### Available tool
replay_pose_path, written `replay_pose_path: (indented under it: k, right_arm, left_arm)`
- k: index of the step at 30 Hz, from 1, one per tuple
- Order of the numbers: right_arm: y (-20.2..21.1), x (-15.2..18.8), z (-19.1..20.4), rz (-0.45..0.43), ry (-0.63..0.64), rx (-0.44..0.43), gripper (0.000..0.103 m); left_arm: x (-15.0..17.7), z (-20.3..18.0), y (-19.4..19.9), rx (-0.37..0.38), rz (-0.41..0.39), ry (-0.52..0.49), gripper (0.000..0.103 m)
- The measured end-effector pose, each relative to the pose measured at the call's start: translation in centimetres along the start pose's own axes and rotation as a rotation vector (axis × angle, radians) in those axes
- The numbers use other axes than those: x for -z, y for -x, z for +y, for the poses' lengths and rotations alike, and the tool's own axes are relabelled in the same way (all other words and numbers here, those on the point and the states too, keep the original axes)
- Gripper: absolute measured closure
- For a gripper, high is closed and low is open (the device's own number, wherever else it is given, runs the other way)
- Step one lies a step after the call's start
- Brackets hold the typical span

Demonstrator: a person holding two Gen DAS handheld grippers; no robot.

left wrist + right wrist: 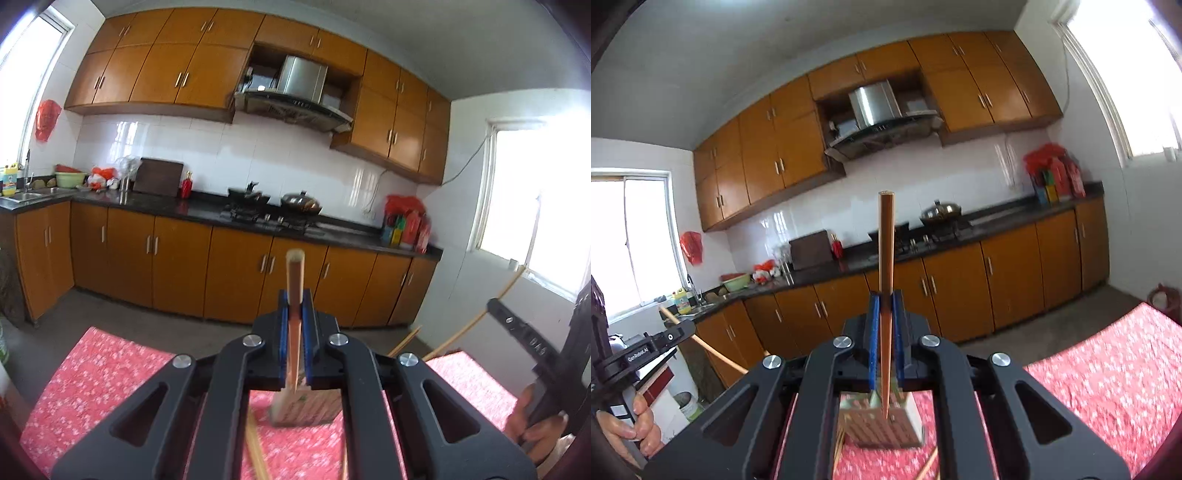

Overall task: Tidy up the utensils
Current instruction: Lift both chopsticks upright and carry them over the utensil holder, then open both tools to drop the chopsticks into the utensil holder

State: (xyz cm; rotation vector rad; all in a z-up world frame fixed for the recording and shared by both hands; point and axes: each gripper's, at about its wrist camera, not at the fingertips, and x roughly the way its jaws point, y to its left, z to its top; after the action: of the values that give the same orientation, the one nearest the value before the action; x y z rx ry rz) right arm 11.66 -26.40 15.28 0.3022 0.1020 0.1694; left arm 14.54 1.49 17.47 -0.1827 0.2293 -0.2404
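Red floral-clothed table point(1108, 369), a slotted box-like holder point(882, 424) and loose chopsticks point(837, 448) directly on it.

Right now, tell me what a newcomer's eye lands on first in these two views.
A wooden chopstick stands up, clamped in the left gripper, and the right gripper pinches a second chopstick the same way. Below both, a small holder sits on the red floral tablecloth with loose chopsticks beside it. Behind runs a wall of orange kitchen cabinets.
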Motion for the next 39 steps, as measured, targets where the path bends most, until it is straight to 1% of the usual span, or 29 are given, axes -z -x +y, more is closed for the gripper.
replay_pose_path:
  k: [5, 9, 12, 15, 19, 21, 24, 25, 27, 29, 30, 31, 36, 39]
  right_arm:
    - [-1.9, 0.1, 1.2, -0.032, 0.024, 0.003, 0.095]
    - [-3.4, 0.8, 1.6, -0.024, 0.047, 0.011, 0.095]
    - [-4.4, 1.8, 1.3, 0.005, 0.054, 0.021, 0.095]
    - [-5.4, 2.8, 0.8, 0.039, 0.048, 0.034, 0.095]
    - [-6.7, 4.2, 0.1, 0.097, 0.037, 0.045, 0.095]
    - [-7.1, 4.7, 0.1, 0.119, 0.035, 0.045, 0.095]
    - [-7.3, 5.1, 0.2, 0.146, 0.042, 0.048, 0.095]
    - [-7.3, 5.0, 0.3, 0.148, 0.045, 0.053, 0.094]
    - [-7.1, 4.9, 0.3, 0.153, 0.045, 0.054, 0.094]
    - [-7.0, 4.6, 0.4, 0.156, 0.041, 0.06, 0.086]
    - [-7.1, 4.3, 0.4, 0.154, 0.038, 0.062, 0.078]
    - [-6.8, 4.2, 0.5, 0.146, 0.034, 0.063, 0.074]
    - [-4.1, 3.5, 0.4, 0.11, 0.029, 0.07, 0.074]
    - [-2.1, 4.2, -0.4, 0.115, 0.025, 0.095, 0.074]
  left_arm:
    - [-1.1, -1.2, -2.0, 0.037, -0.022, 0.05, 0.095]
    - [-1.2, -1.6, -3.9, 0.015, -0.057, 0.06, 0.095]
    - [-1.0, -1.7, -5.4, 0.008, -0.083, 0.081, 0.095]
    - [0.0, -2.1, -6.8, -0.028, -0.098, 0.043, 0.095]
    - [1.8, -2.4, -9.1, -0.038, -0.045, 0.021, 0.095]
    - [2.6, -2.3, -10.1, -0.04, -0.001, 0.027, 0.095]
    - [3.3, -1.9, -10.8, -0.046, 0.033, 0.035, 0.095]
    - [3.5, -1.6, -10.9, -0.05, 0.035, 0.037, 0.094]
    - [3.4, -1.2, -10.9, -0.055, 0.041, 0.04, 0.085]
    - [3.4, -0.8, -10.6, -0.061, 0.04, 0.042, 0.081]
    - [3.4, -0.6, -10.3, -0.063, 0.038, 0.044, 0.081]
    - [3.3, -0.5, -10.0, -0.067, 0.033, 0.047, 0.081]
    - [3.0, 0.4, -7.4, -0.084, 0.014, 0.05, 0.076]
    - [4.0, 1.2, -5.1, -0.124, 0.021, 0.03, 0.072]
